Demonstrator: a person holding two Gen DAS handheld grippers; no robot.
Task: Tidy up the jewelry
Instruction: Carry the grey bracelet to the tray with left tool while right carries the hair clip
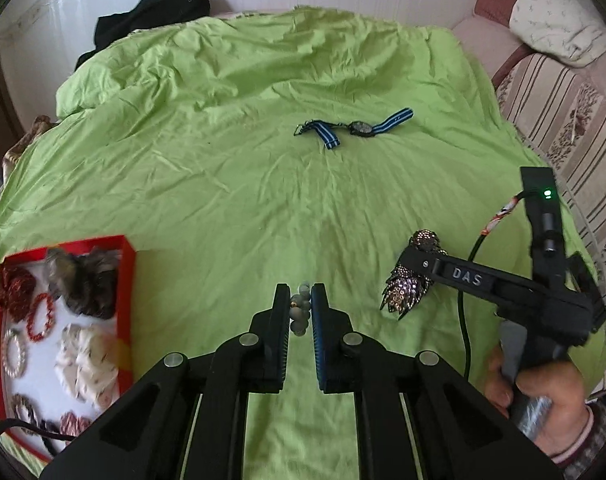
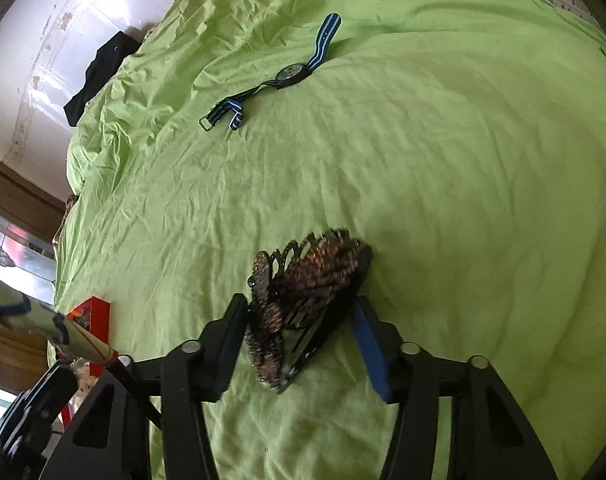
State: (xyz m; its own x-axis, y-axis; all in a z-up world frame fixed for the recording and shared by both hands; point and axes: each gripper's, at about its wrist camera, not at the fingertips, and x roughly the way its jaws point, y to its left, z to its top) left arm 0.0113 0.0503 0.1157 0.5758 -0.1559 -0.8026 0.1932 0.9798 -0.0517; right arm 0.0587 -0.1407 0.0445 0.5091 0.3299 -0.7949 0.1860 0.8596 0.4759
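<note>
My left gripper [image 1: 300, 300] is shut on a grey beaded bracelet [image 1: 299, 310] just above the green bedsheet. My right gripper [image 2: 303, 280] is closed around a sparkly sequined hair clip [image 2: 303, 292]; it also shows in the left wrist view [image 1: 409, 284], held at the sheet on the right. A red box [image 1: 127, 264] at the left holds red bracelets [image 1: 39, 316], a pearl bracelet [image 1: 13, 354] and scrunchies [image 1: 87, 360]. A watch with a blue striped strap [image 1: 359, 128] lies farther up the bed, also seen in the right wrist view [image 2: 289, 72].
The green sheet [image 1: 223, 180] covers the whole bed. Black clothing [image 1: 155, 16] lies at the far left corner by the wall. A striped sofa with a pillow [image 1: 559, 92] stands along the right side.
</note>
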